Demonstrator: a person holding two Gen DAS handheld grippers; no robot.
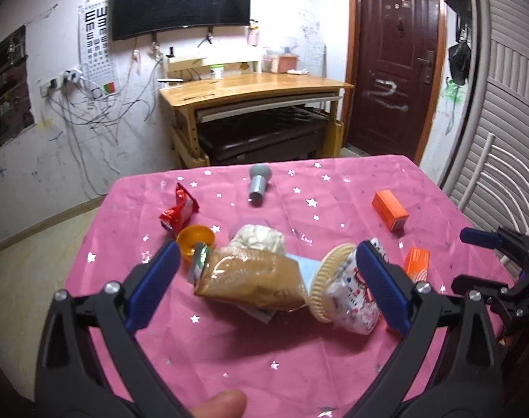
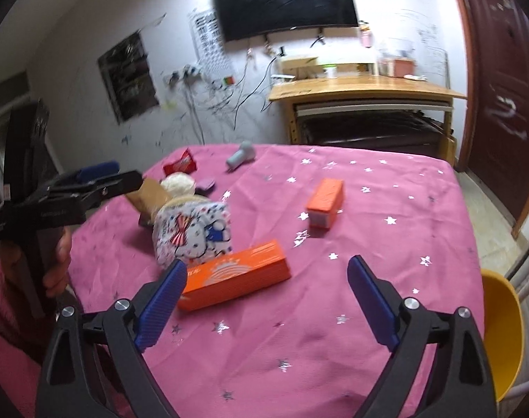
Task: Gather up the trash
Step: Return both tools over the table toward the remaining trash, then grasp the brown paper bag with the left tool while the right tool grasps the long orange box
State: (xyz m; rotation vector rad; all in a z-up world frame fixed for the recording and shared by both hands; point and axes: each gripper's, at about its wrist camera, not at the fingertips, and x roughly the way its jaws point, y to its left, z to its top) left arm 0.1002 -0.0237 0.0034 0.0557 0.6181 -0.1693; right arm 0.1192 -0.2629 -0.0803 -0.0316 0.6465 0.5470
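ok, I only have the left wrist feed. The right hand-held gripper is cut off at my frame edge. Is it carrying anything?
Observer: No. The right hand-held gripper is open, with nothing between its fingers.
Operator: Anything close to it to grab?
Observer: A long orange box lies flat on the pink tablecloth, right by its left finger. Your view shows only one end of the box.
Operator: Any container for the trash?
Observer: A yellow container shows just past the table's right edge. I can't tell whether it is the bin.
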